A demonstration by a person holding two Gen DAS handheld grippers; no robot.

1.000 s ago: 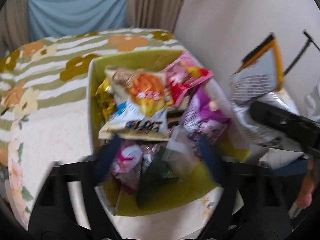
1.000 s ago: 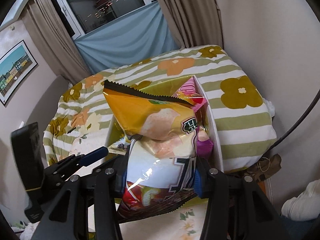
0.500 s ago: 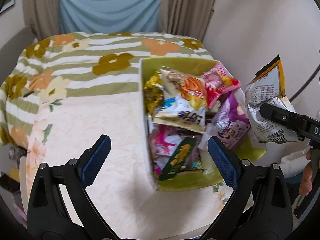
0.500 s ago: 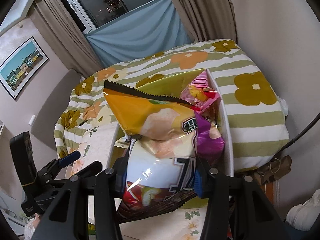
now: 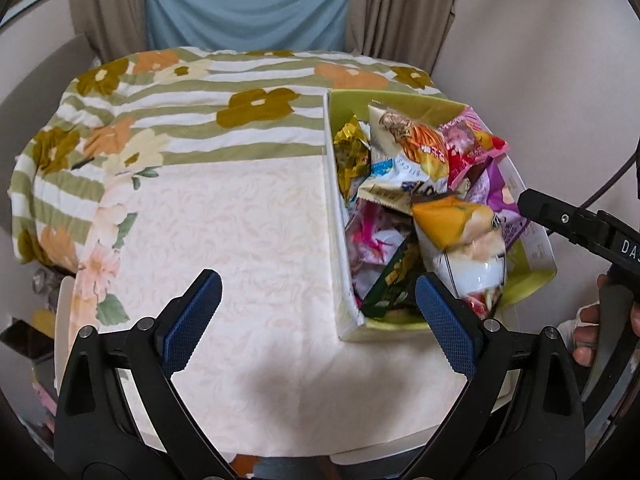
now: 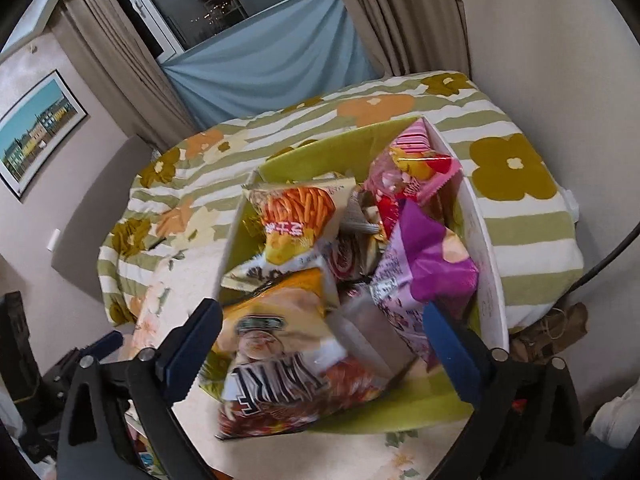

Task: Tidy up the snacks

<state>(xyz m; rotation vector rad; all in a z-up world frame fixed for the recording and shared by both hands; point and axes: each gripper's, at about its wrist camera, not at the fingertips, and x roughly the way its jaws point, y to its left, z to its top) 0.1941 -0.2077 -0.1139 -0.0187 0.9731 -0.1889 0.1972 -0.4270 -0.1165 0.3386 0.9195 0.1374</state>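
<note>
Right gripper [image 6: 322, 350]: jaws opening, now spread wide, blue pads clear of everything. Orange-and-white chip bag [image 6: 280, 356] lying between and just beyond the pads, untouched by either, blurred, resting at the near end of the green-lined box [image 6: 486, 276] with its lower edge hanging over the near rim. Gripper angled steeply downward over that near end. Seen from the left wrist view as a black finger [image 5: 560, 222] reaching in from the right above the same chip bag [image 5: 460, 240], with part of a hand [image 5: 586, 332] on the handle below it.

Left gripper [image 5: 318, 322]: jaws wide apart, nothing between them but bare cream tablecloth [image 5: 224, 240]. Right pad just beside the box's near left corner [image 5: 348, 320]; contact cannot be told. Left pad well clear over the cloth. Gripper pitched downward, aimed mostly at the table to the left of the box.

Box contents: heaped snack packets, among them an orange stick-snack bag [image 6: 298, 220], a pink-and-red packet [image 6: 412, 168] against the far right wall, a purple packet [image 6: 424, 272] along the right side, a gold-foil packet [image 5: 352, 152] at the far left. Box set at the right side of the table, its far end next to the flower-print striped blanket [image 5: 168, 100].
</note>
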